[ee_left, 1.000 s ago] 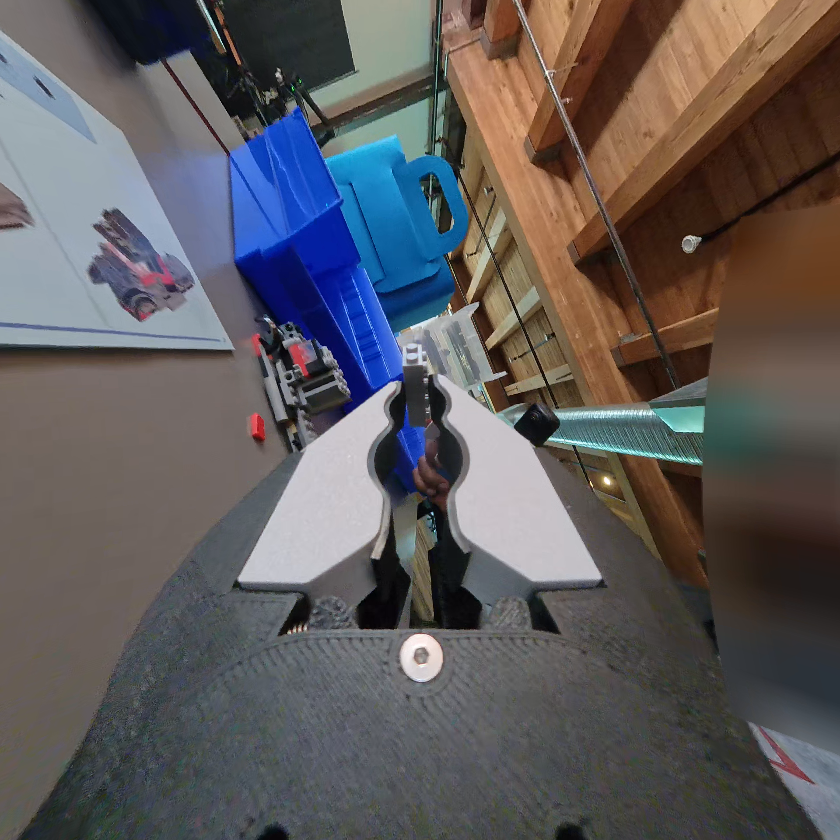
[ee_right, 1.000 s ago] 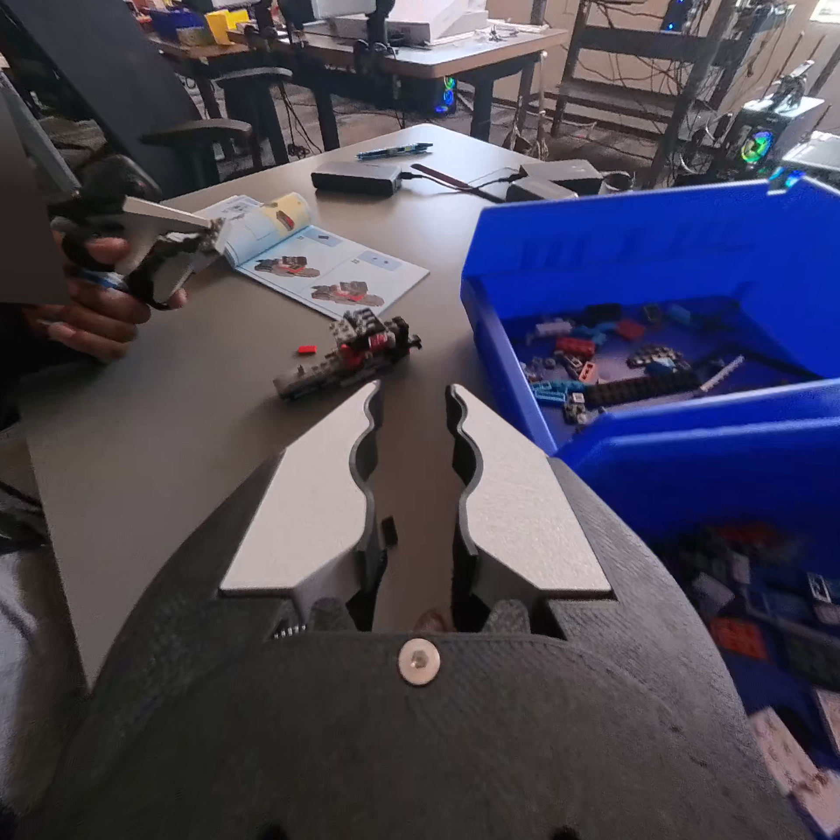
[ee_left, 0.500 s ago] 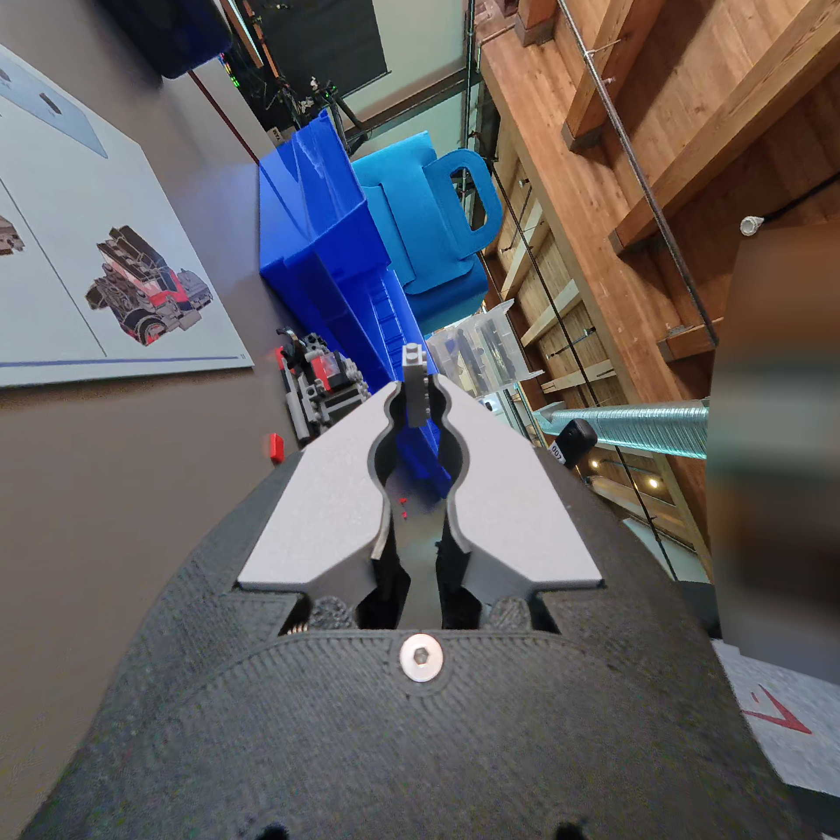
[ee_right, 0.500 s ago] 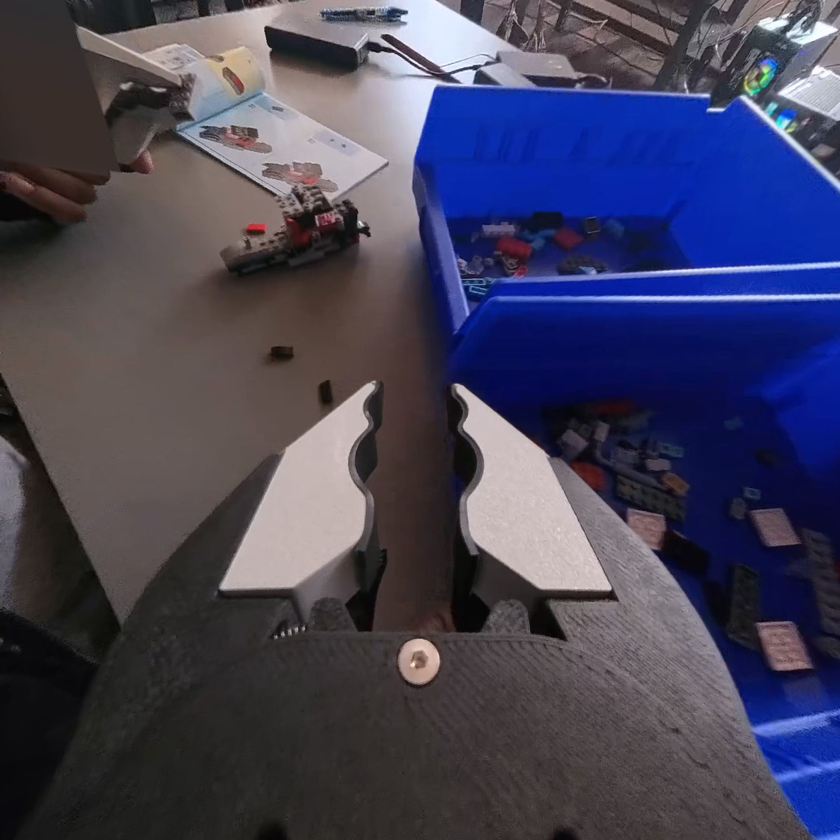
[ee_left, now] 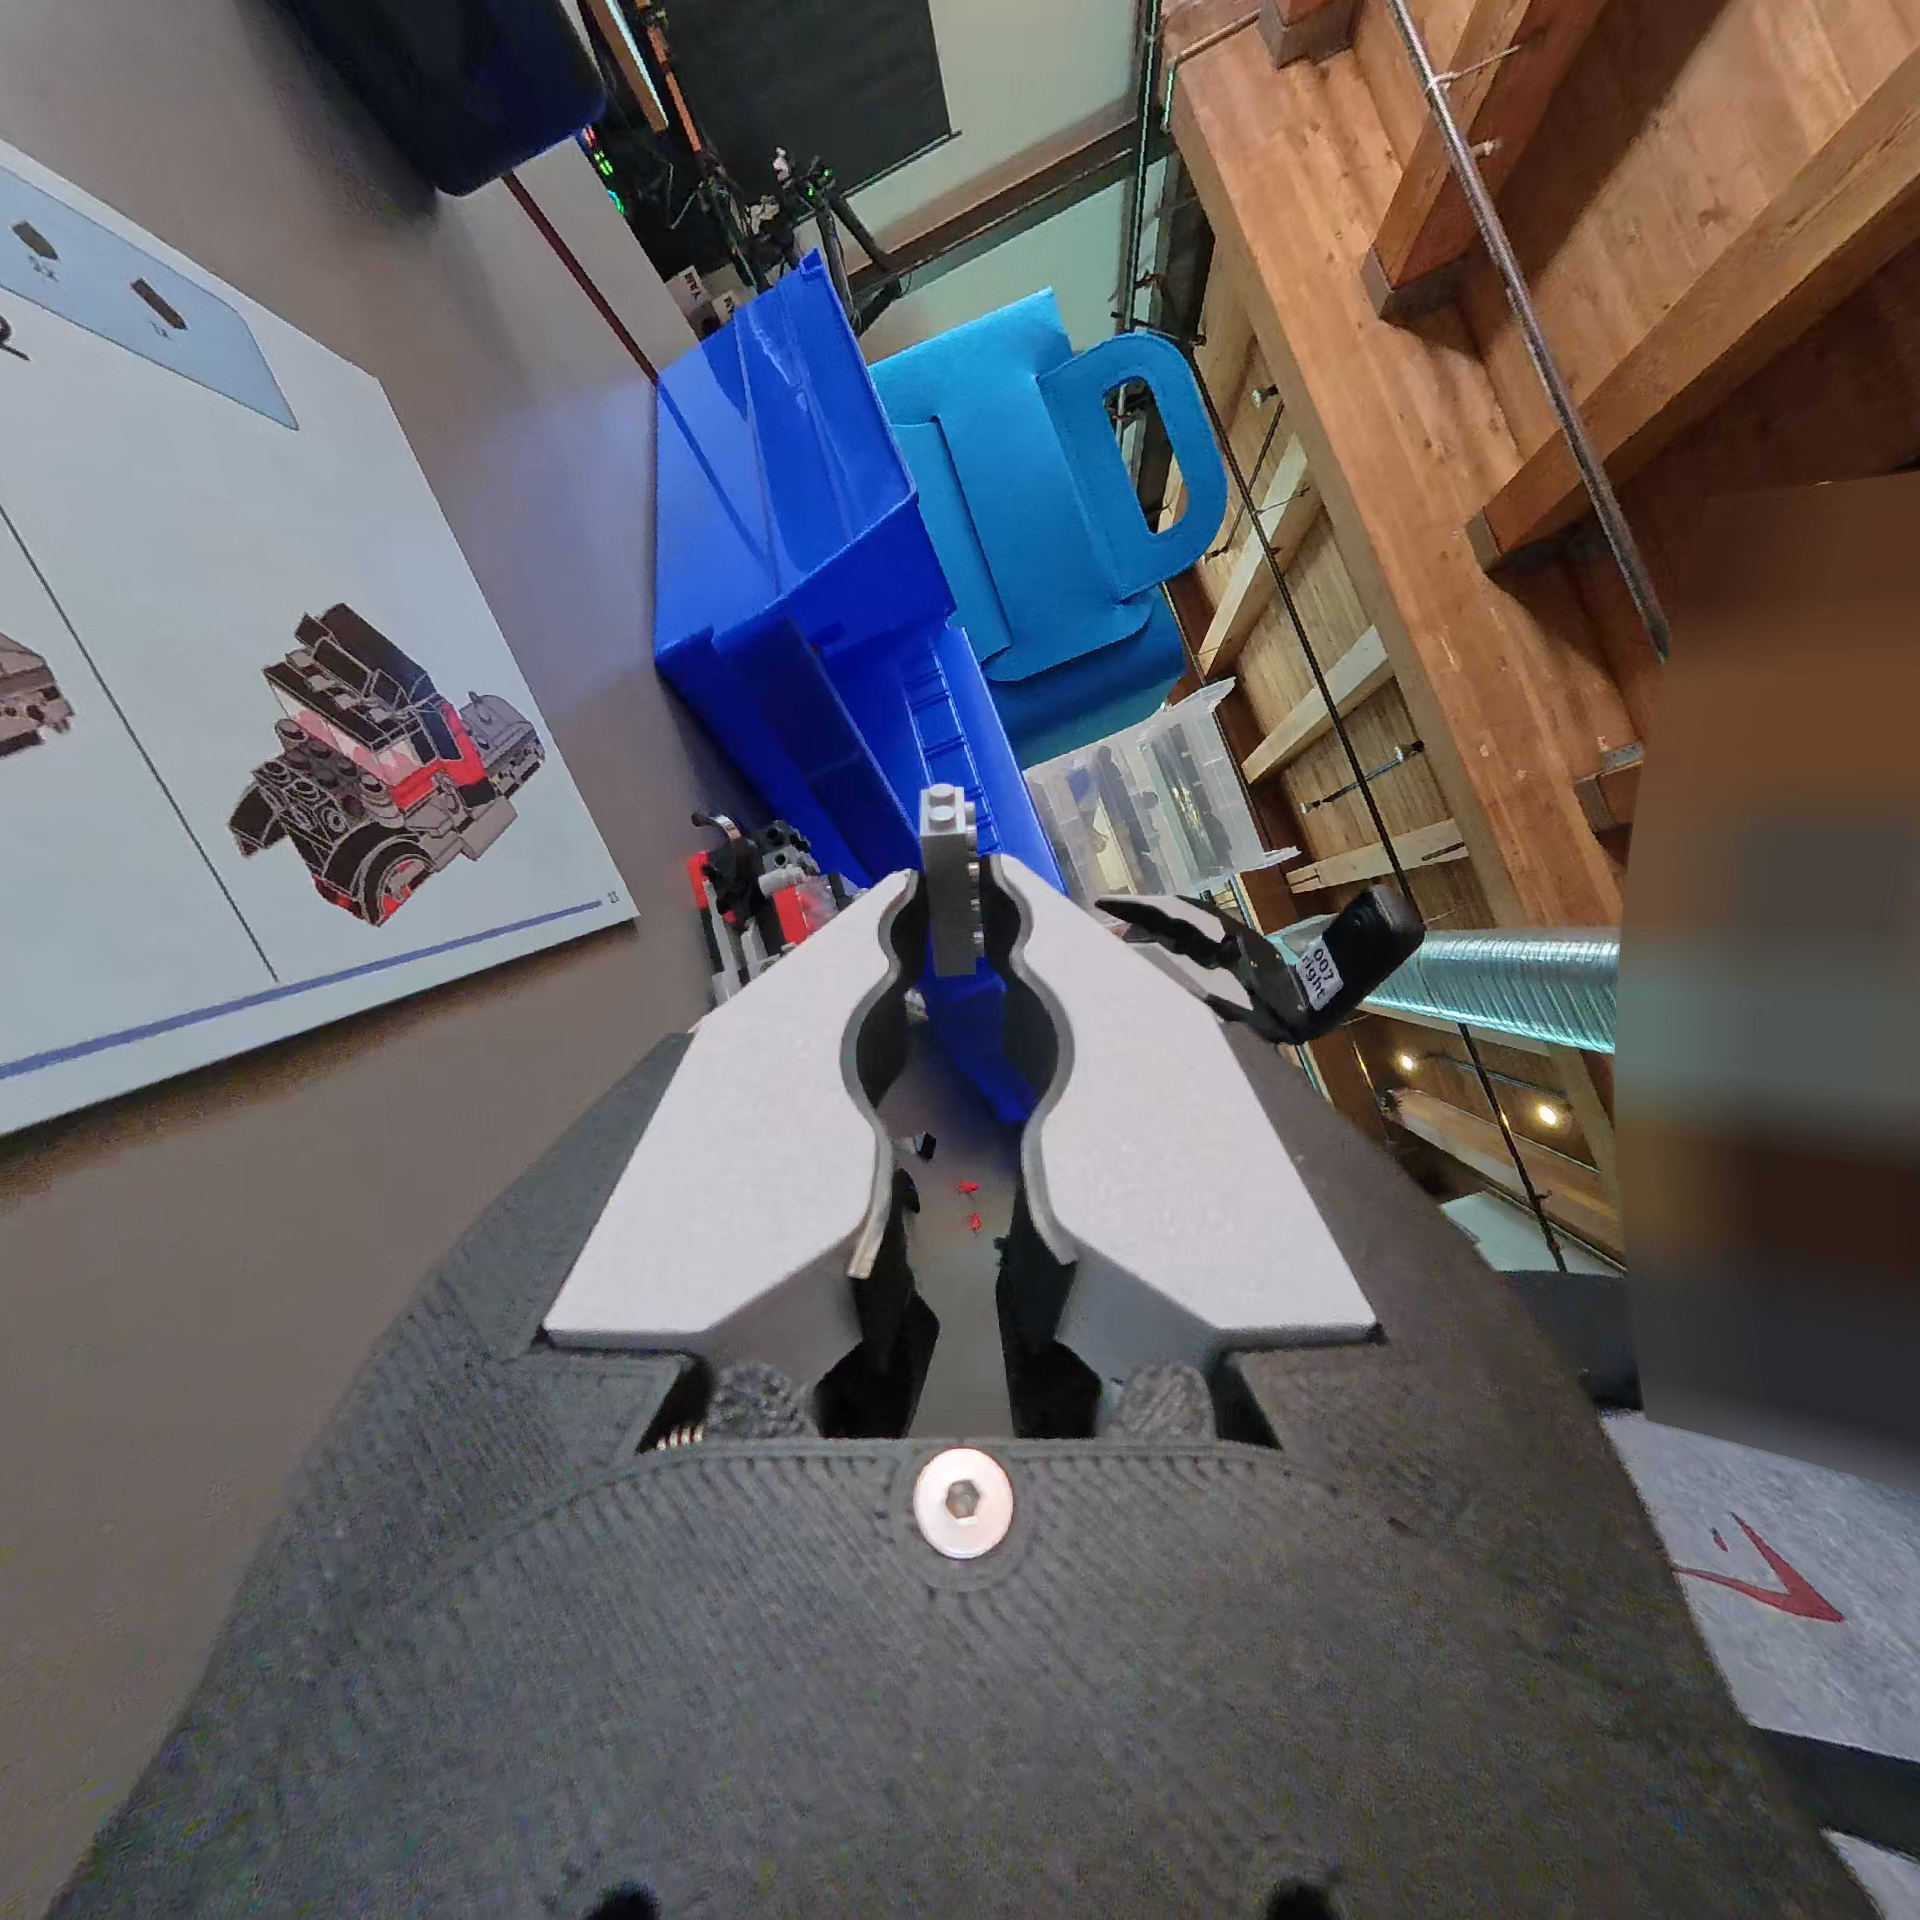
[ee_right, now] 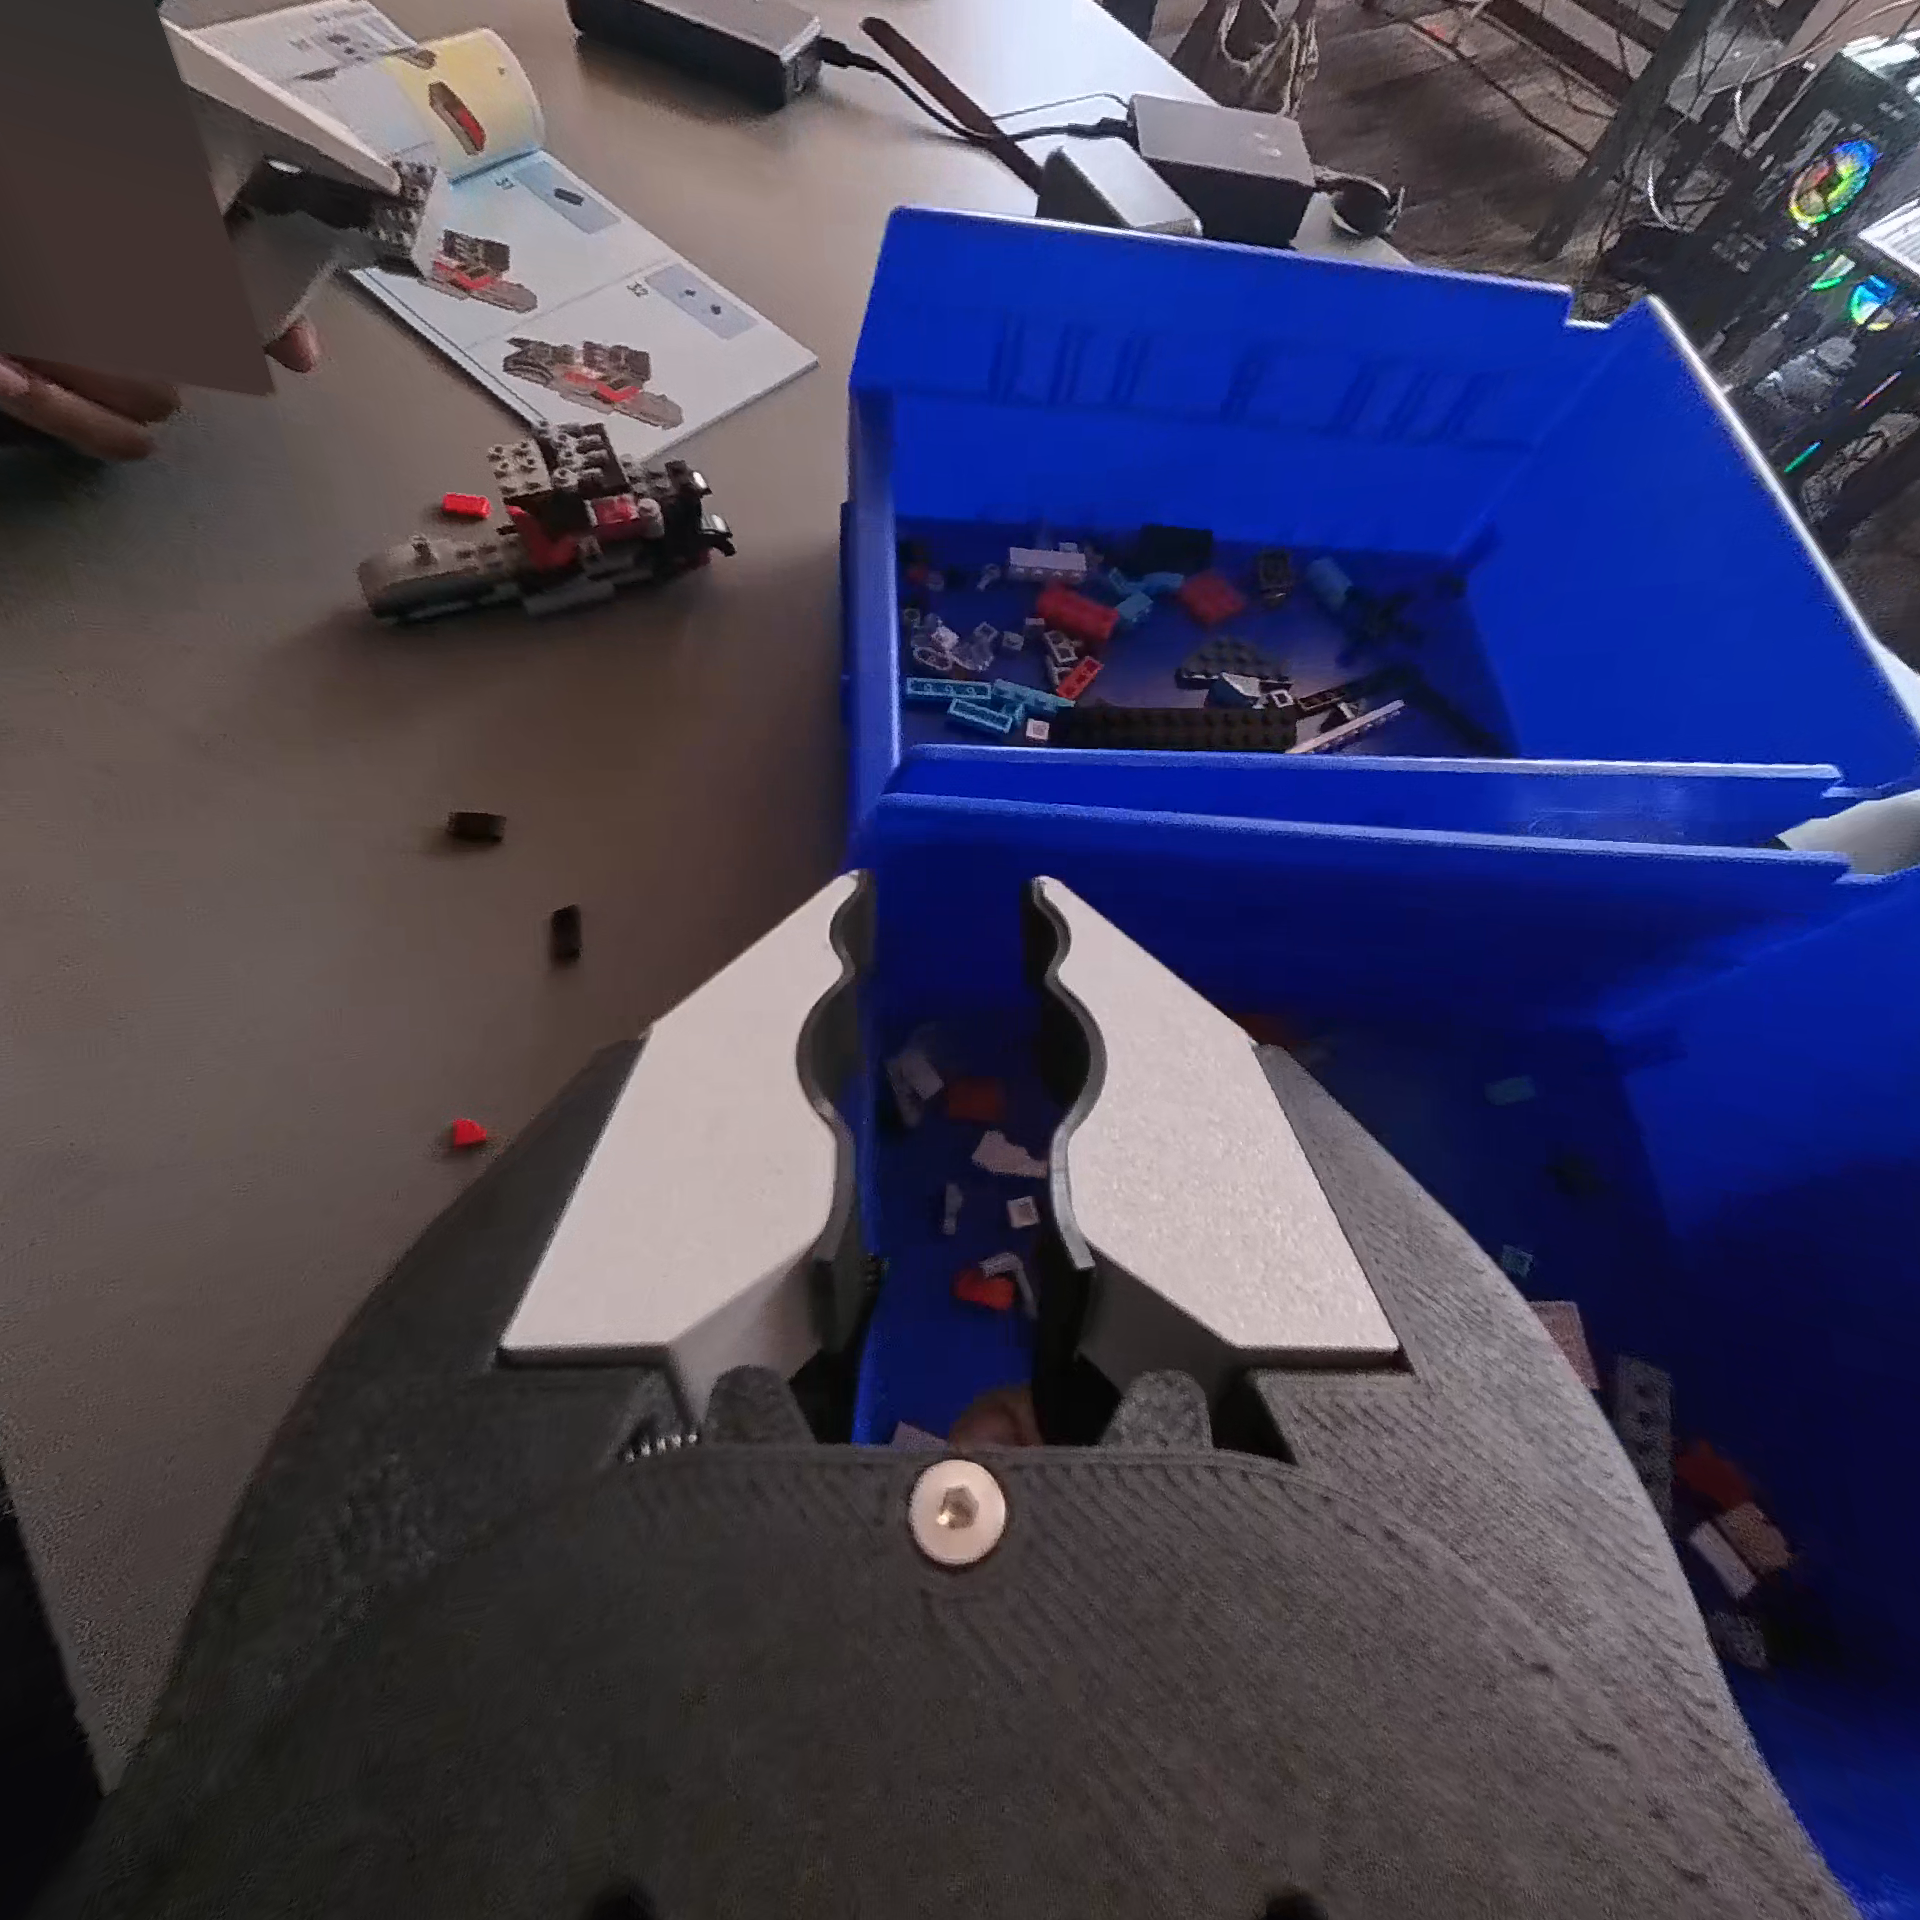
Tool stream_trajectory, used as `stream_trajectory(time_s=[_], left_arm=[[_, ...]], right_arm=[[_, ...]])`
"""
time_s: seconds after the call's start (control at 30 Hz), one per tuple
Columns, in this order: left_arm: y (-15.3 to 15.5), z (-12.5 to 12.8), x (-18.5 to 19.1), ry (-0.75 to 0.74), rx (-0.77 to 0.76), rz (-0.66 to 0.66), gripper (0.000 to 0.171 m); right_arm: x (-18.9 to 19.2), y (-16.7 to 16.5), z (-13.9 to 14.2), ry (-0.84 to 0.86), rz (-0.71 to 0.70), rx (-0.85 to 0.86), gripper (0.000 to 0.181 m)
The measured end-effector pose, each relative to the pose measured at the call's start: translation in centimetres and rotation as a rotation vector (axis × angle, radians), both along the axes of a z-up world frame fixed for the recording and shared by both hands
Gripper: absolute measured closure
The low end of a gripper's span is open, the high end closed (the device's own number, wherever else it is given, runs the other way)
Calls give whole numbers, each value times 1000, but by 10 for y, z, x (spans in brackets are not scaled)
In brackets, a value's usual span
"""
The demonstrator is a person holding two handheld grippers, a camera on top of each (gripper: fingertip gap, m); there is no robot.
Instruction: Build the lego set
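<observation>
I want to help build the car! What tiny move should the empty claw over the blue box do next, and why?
Probably dip the right gripper a little lower into the near blue bin toward the loose pieces below its fingers. It is open and holds nothing, and the left gripper already pinches a grey brick, while the half-built car waits on the table.

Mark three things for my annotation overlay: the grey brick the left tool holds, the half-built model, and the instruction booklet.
grey brick (ee_left: 951, 878): left wrist view, its studded side.
half-built model (ee_right: 556, 535): right wrist view, its red middle.
instruction booklet (ee_right: 665, 332): right wrist view, open right page.
</observation>
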State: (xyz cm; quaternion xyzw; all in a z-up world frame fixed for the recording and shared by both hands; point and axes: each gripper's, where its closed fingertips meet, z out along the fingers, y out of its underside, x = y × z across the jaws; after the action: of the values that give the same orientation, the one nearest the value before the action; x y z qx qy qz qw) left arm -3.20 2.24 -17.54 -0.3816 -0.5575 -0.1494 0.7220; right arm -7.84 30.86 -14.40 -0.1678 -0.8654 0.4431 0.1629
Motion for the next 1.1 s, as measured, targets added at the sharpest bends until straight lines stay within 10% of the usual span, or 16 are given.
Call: stream_trajectory(time_s=[0.8,1.1], left_arm=[[2,-8,-3,-35,-56,19,161],[2,-14,-6,-65,-88,33,161]], right_arm=[[22,3,18,-69,-42,-148,153],[64,-15,-16,-99,-13,-268,153]])
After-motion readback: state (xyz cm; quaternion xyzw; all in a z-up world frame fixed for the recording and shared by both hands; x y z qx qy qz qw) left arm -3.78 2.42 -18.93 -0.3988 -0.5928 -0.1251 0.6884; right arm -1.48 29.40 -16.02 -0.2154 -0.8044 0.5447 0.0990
